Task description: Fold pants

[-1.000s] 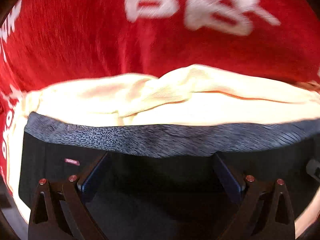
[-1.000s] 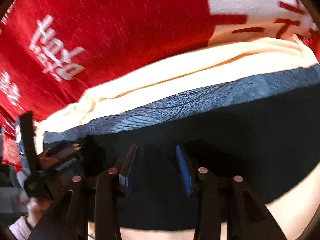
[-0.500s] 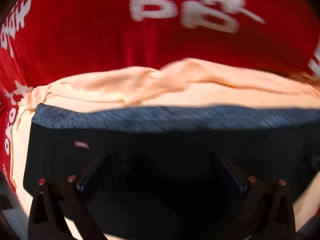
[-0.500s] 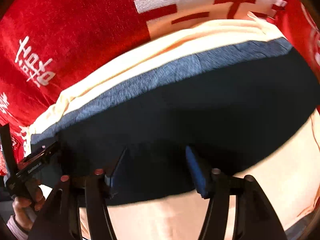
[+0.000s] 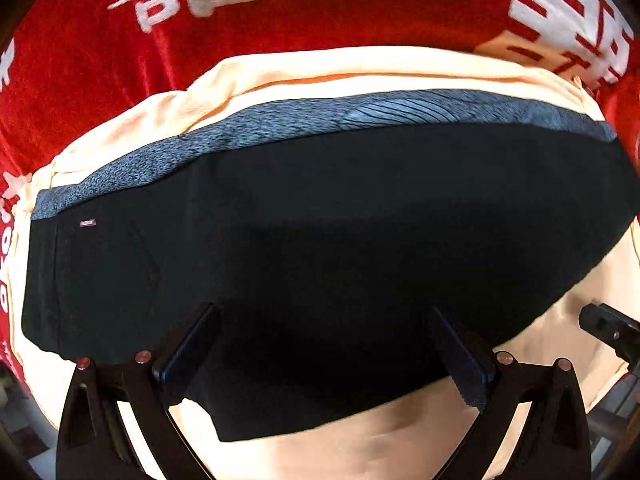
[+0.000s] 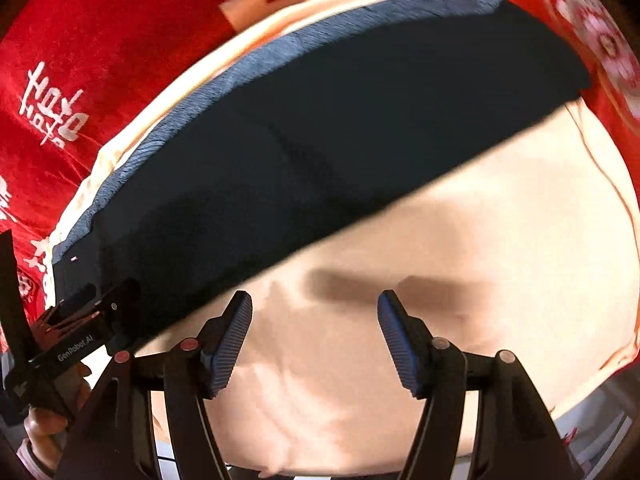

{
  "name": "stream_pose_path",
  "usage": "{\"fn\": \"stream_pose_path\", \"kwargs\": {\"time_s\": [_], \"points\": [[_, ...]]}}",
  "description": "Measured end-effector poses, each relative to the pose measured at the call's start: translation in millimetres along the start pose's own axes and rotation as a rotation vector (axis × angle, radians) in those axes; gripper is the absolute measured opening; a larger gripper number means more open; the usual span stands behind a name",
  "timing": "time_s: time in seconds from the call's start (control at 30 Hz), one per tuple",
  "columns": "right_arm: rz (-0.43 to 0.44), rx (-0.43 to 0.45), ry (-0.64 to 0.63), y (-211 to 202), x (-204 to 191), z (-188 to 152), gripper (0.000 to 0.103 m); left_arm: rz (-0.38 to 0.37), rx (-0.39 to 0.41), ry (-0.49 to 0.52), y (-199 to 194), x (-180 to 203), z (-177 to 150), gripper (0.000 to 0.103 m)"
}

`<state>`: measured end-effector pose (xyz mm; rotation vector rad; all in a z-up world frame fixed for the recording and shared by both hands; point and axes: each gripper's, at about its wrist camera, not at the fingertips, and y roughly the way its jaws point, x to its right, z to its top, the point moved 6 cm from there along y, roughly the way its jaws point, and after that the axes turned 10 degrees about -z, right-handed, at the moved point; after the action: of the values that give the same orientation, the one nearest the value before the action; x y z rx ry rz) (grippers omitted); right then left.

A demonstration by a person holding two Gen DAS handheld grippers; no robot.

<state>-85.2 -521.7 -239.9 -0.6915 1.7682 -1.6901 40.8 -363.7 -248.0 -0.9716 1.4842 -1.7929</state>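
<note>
- Left wrist view: nearest the lens, the left gripper (image 5: 320, 344) stands with its jaws spread wide, nothing between the pads, hovering above the dark cloth.
- Under and beyond it lie the pants (image 5: 320, 240), dark navy and flat, folded into a broad band with a grey-blue waistband (image 5: 360, 114) along the far edge and a tiny label (image 5: 87, 223) near the left end.
- The pants rest on a cream cloth (image 5: 360, 440), which shows on every side of them.
- Farthest out is a red blanket (image 5: 360, 8) with white lettering.
- Right wrist view: the right gripper (image 6: 314, 336) has just been opening; its jaws now stand apart over bare cream cloth, holding nothing, with the pants' near edge just ahead.
- At lower left a hand (image 6: 48, 436) holds the other gripper's body.
</note>
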Motion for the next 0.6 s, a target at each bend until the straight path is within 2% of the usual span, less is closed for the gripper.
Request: {"fn": "stream_pose_path", "kwargs": {"time_s": [0.17,0.33,0.43,0.6], "points": [[0.012,-0.013,0.029,1.8,16.8,-6.0,0.071,0.014,-0.012,0.014,-5.4,28.9,-10.0,0.103],[0.029,-0.022,0.056,-0.5,37.7,-7.7,0.072,0.025,-0.017,0.021,-5.3,68.1,-0.1,0.103],[0.037,-0.028,0.064,-0.5,43.0,-6.5,0.072,0.025,-0.021,0.027,0.9,83.9,16.8,0.103],[0.045,-0.019,0.076,-3.8,65.5,0.9,0.072,0.022,-0.028,0.039,3.4,123.2,16.4,0.103]]}}
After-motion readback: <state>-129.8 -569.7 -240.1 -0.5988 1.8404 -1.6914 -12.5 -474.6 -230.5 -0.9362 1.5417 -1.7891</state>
